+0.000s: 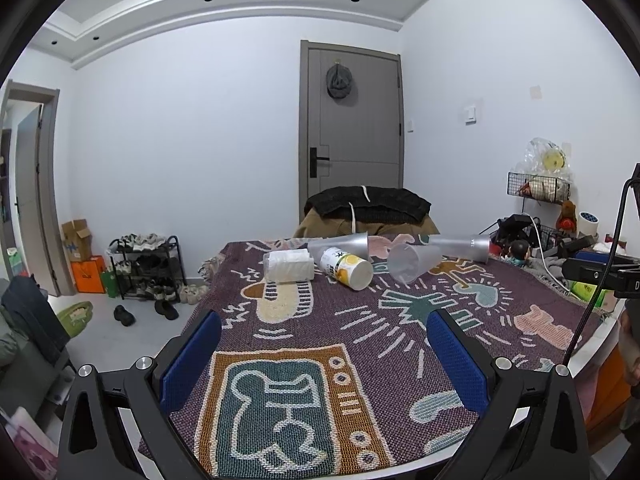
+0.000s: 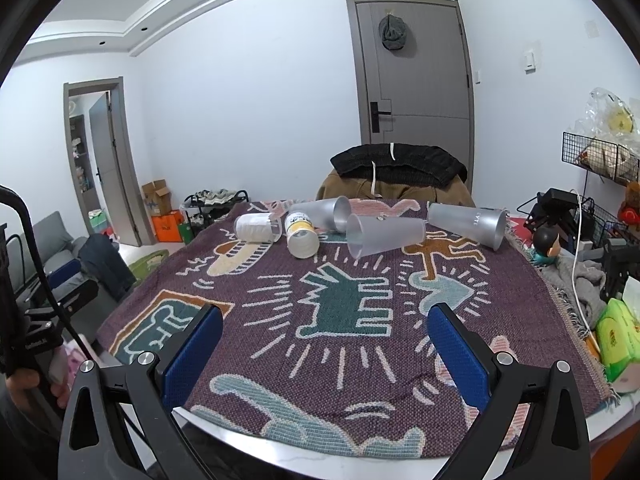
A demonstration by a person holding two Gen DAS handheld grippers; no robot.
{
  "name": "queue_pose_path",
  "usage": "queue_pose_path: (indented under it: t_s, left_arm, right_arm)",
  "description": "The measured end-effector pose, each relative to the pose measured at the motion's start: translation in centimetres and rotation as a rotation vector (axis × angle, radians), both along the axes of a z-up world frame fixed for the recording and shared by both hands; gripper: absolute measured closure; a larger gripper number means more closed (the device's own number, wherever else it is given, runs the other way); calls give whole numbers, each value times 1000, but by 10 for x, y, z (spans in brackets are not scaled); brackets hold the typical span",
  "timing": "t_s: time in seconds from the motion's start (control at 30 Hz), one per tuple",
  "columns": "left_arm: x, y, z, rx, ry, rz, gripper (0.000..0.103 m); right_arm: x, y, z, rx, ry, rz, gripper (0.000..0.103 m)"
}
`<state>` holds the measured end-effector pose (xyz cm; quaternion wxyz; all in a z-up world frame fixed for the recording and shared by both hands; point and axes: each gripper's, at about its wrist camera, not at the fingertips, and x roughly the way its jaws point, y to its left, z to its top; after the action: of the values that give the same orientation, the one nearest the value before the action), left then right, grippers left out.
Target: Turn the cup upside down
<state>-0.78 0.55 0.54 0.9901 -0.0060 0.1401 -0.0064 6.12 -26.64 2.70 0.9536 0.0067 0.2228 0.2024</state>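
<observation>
Left tongs point(image 1: 324, 344) and right tongs point(image 2: 326, 340) spread wide, grasping nothing, above the patterned purple woven bench cloth point(image 2: 352, 364). Farther back, lying sideways: 3 frosted translucent plastic cups point(image 2: 384, 235), 1 white yellow-labelled cup point(image 2: 301, 234).

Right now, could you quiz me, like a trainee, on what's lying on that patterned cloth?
1. True or false: the frosted translucent plastic cup nearest the cloth's middle stands upright.
2. How many frosted cups lie on the patterned woven cloth?
3. Is the right gripper holding anything: (a) cup, (b) nothing?

Key: 1 false, it lies on its side. 2 three. 3 b, its blue-padded fingers are spread apart.
</observation>
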Motion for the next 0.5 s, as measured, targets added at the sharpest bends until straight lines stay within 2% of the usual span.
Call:
queue_pose_path:
  t_s: [0.5]
  left_arm:
    - [14, 8, -9, -16, 40, -6, 0]
  right_arm:
    - [14, 3, 0, -15, 18, 0, 0]
